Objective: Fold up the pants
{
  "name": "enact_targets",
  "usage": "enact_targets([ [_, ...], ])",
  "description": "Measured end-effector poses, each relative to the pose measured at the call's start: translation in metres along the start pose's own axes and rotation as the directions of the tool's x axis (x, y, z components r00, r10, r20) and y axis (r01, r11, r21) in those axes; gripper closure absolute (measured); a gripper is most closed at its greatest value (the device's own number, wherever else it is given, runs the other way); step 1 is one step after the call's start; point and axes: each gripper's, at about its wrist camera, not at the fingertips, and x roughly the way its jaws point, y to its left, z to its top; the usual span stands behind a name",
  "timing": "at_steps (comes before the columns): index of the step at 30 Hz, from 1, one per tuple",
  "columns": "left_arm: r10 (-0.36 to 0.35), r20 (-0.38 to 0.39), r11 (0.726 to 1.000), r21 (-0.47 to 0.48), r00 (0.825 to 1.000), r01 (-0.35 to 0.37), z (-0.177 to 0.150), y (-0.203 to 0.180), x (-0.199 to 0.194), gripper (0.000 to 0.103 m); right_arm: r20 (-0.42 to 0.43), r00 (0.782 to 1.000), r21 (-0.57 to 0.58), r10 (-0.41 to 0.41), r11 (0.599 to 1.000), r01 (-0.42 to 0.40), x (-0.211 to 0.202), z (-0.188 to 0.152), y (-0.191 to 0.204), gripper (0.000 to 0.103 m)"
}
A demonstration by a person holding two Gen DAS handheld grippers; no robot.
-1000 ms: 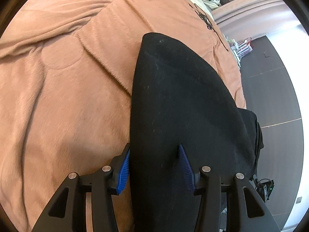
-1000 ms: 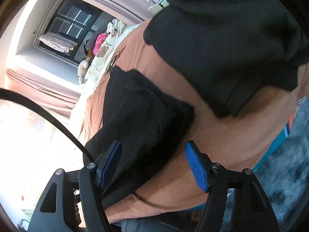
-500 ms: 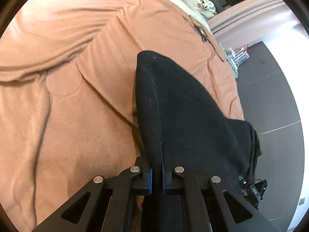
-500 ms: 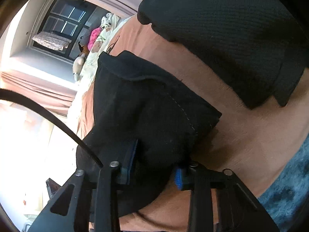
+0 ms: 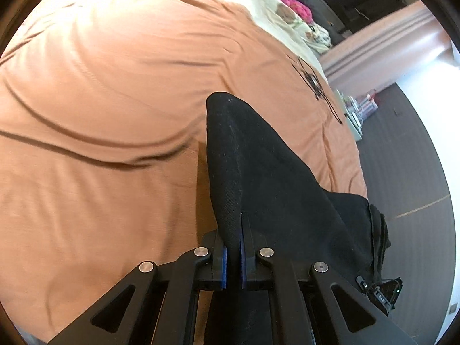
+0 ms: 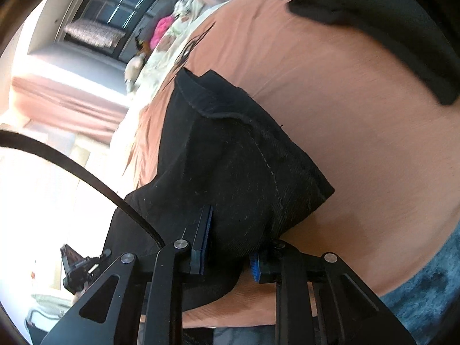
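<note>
The left claw (image 5: pixel 233 247) is squeezed almost all the way shut, and a thin fold of the black pants (image 5: pixel 258 172) is pinched between its two blue pads (image 5: pixel 224 267). From that claw the pants run away in a long dark strip over the bed, which is covered by an orange blanket (image 5: pixel 115 100) with soft wrinkles in it. The far end of the strip comes to a rounded tip on the blanket, and the right side of the cloth hangs off the edge of the bed toward the dark floor (image 5: pixel 408 172). The right claw (image 6: pixel 230 250) is only a little way open and its jaws are closing, with a thick bunch of the pants (image 6: pixel 230 158) between them. The pad on one side presses flat on the cloth, and the cloth bulges over the other pad. This bunch has a sewn hem along its edge and sits up from the orange blanket (image 6: pixel 359 129). More black cloth (image 6: pixel 388 23) lies at the top of the right claw's view. A blue rug (image 6: pixel 431 296) shows beside the bed.
</note>
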Motion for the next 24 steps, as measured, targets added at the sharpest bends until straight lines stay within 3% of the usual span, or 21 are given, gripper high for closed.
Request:
enact_targets([
  [11, 0.048, 0.07, 0.998, -0.053, 0.996, -0.045, 0.017, 0.071, -0.054, 0.097, -0.097, 0.995, -0.065, 0.031, 0.997, -0.038, 0.052, -0.003, 0.046, 0.084],
  [24, 0.106, 0.104, 0.991, -0.091, 0.989, -0.096, 0.034, 0.127, -0.08, 0.097, -0.188, 0.982, -0.142, 0.029, 0.988, -0.056, 0.092, 0.009, 0.074, 0.086],
])
